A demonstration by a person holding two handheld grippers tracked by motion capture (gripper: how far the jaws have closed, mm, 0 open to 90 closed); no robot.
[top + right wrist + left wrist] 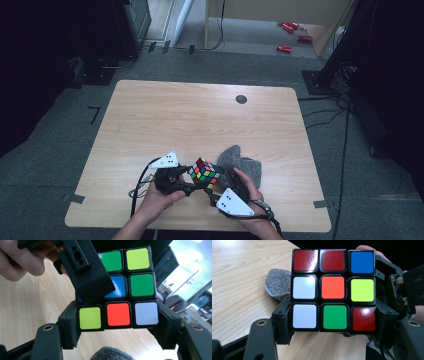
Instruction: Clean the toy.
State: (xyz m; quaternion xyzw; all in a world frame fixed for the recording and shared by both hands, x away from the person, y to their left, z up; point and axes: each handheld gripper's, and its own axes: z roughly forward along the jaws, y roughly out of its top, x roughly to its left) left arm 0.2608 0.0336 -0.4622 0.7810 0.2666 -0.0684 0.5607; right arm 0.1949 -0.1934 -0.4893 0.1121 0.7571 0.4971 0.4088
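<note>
So the Rubik's cube (pixel 204 173) is up off the wooden table (pixel 200 115), hanging between both grippers down at about 6 o'clock on the tabletop, right in front of the person. The left gripper (pixel 186 181) comes in from the cube's 9 o'clock side and the right gripper (pixel 226 179) from roughly 4 o'clock, so they're squeezing from different sides, which looks like the classic setup for twisting one layer against the rest. In the left gripper view the jaws sit clamped on the bottom row of the cube (pixel 333 290), white-green-red stickers right between them, so that side is holding the cube. In the right gripper view the jaws bracket the yellow-orange-white row of the cube (pixel 117 290) and seem to be pressing on it too, while the other gripper's black jaw crosses the cube's upper left. My guess is one gripper anchors while the other turns. The grey felt cloth (pixel 239 161) lies on the table just behind the cube, at about 1 o'clock from it, probably a soft landing pad.
</note>
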